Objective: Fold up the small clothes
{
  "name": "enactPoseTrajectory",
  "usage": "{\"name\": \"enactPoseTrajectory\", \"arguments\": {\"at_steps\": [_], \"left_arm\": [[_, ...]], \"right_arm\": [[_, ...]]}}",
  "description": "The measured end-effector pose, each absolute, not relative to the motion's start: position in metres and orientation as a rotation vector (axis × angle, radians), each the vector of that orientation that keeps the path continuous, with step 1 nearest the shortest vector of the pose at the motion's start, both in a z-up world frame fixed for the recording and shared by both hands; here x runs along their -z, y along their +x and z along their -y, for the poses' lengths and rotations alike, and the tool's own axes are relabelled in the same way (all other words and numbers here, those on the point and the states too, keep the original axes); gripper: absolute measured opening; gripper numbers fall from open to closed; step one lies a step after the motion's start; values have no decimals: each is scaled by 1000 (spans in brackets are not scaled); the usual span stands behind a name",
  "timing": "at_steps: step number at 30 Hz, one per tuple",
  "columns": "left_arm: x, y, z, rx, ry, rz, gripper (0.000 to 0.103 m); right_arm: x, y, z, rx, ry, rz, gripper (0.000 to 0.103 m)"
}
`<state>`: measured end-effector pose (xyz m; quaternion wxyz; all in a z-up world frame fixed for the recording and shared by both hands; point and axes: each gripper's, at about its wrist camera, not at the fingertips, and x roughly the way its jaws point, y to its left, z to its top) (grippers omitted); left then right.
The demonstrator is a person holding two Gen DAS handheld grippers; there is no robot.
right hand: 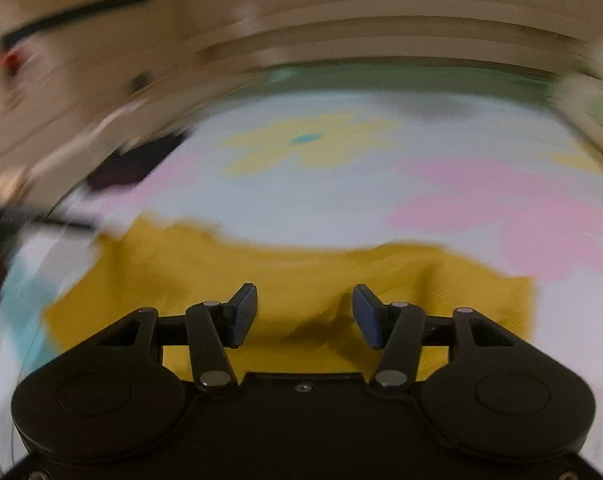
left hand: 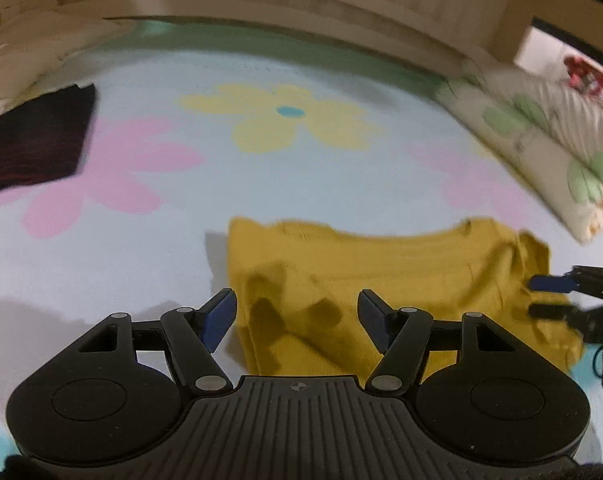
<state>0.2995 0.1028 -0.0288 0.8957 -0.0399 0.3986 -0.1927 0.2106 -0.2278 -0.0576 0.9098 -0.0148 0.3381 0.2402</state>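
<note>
The yellow garment lies on the flowered bedspread, long axis running 9 to 3 o'clock. Left gripper sits over its 9 o'clock end, jaws released, nothing between them. Right gripper hovers over the 3 o'clock half, jaws parted and empty. Each hand appears nearest its own end for the next fold

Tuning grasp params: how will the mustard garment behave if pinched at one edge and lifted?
Likely floppy: the mustard garment lies in soft wrinkles on the flowered sheet, so it should drape and unfold. Probably light, being thin cloth. A push would likely bunch it rather than slide it.
</note>
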Motion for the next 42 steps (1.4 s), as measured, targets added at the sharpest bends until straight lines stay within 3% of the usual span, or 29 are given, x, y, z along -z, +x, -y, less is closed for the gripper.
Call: {"name": "enactPoseTrajectory", "arguments": {"at_steps": [9, 16, 23, 30, 42], "left_arm": [[24, 300, -98, 446, -125, -810, 65], [28, 289, -74, 597, -53, -785, 65], [33, 278, -46, 822, 15, -784, 65], [62, 276, -23, 812, 177, -866, 65], [58, 339, -45, 598, -54, -856, 65]], "right_arm": [[81, 228, 149, -598, -171, -738, 58], [75, 309, 142, -381, -40, -758, 58], [60, 327, 173, -273, 76, -737, 58], [32, 280, 231, -300, 172, -692, 58], [58, 184, 262, -489, 33, -782, 59]]}}
